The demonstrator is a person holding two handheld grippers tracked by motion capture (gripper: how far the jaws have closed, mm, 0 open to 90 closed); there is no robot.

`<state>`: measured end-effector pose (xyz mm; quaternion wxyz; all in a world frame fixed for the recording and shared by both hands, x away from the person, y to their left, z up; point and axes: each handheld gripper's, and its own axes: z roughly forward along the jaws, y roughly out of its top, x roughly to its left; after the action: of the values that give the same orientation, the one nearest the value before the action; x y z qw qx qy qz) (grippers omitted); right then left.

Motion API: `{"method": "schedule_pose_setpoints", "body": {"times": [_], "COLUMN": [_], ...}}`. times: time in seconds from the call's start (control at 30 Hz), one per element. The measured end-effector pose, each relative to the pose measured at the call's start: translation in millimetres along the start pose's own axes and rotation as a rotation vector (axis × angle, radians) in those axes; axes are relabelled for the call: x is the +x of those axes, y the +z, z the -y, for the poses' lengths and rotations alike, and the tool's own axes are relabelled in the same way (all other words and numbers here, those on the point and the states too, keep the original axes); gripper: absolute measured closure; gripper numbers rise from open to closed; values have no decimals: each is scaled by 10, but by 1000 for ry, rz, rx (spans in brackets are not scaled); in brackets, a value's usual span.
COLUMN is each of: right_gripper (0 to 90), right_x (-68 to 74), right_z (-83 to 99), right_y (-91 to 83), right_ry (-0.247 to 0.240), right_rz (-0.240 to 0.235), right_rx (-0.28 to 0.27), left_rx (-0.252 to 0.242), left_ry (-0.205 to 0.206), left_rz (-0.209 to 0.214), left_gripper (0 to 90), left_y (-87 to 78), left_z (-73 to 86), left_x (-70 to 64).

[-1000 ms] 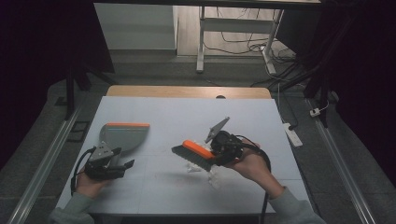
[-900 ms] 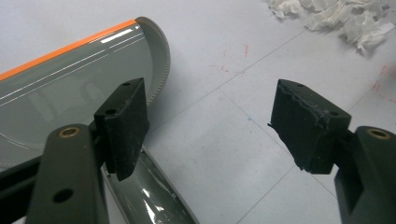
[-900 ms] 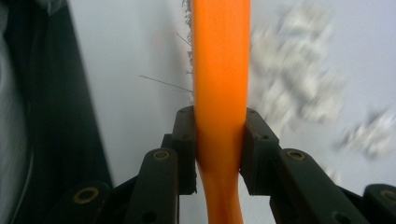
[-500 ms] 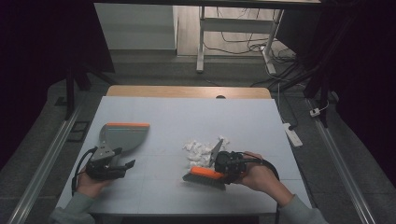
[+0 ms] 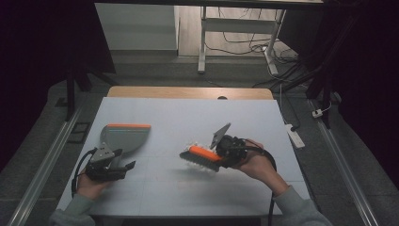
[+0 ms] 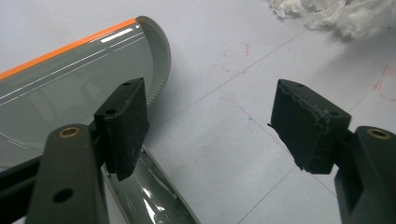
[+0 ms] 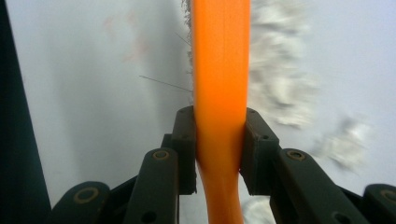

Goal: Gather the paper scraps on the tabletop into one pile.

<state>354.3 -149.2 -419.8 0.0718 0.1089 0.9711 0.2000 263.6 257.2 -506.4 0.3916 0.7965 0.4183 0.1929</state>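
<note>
My right gripper (image 5: 221, 151) clamps the orange brush (image 5: 201, 155) by its handle, mid-table, bristles over the white scraps (image 7: 280, 93). My left gripper (image 5: 123, 165) rests at the near left, jaws wide apart, with the grey dustpan (image 5: 123, 136) just beyond, its handle beside one jaw

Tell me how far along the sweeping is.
Early. The right gripper is shut on the orange brush, working at the white scraps mid-table. The left gripper is open beside the grey dustpan, not holding it. Left to do: grip the dustpan and sweep the scraps in; none are in it yet.
</note>
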Motion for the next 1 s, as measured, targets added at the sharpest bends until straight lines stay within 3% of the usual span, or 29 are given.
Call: {"method": "schedule_pose_setpoints", "body": {"times": [0.1, 0.17, 0.23, 0.27, 0.4, 0.47, 0.57, 0.67, 0.7, 0.8, 0.87, 0.93, 0.97, 1.0], "right_gripper": [701, 701, 701, 702, 702, 702, 702, 702, 702, 702, 702, 702, 702, 702], "right_x": [-170, -306, -453, -531, -831, -936, -1004, -989, -964, -845, -779, -730, -709, -684], "right_z": [92, 153, 197, 215, 264, 274, 264, 219, 187, 61, -13, -68, -89, -108], "right_y": [-197, -257, -236, -198, 2, 103, 228, 285, 300, 363, 379, 363, 346, 320], "right_ry": [112, 186, 253, 281, 363, 396, 406, 415, 413, 347, 342, 360, 355, 343], "right_rz": [75, 138, 234, 260, 304, 297, 289, 234, 217, 212, 178, 103, 87, 106], "right_rx": [-37, -27, 31, 62, 151, 177, 210, 199, 201, 232, 213, 158, 138, 128], "left_rx": [-1, 0, 0, 1, -1, -1, -2, -2, -2, -1, -2, -3, -3, -3], "left_ry": [5, 4, 3, 4, 5, 3, 3, 4, 4, 7, 8, 8, 7, 7], "left_rz": [-1, -1, -2, -1, -2, -2, 0, 0, 0, -2, -2, -2, -2, -2], "left_gripper": [286, 286, 286, 286, 286, 286, 286, 286, 286, 286, 286, 286, 286, 286], "left_y": [-2, -1, 3, 4, 0, -1, -3, 0, 1, 2, -3, -6, -7, -7], "left_z": [-2, -3, -4, -4, -4, -2, -1, -3, -3, -5, -6, -5, -5, -4], "left_x": [-9, -7, -6, -7, -9, -4, -1, -4, -5, -14, -17, -18, -17, -17]}}
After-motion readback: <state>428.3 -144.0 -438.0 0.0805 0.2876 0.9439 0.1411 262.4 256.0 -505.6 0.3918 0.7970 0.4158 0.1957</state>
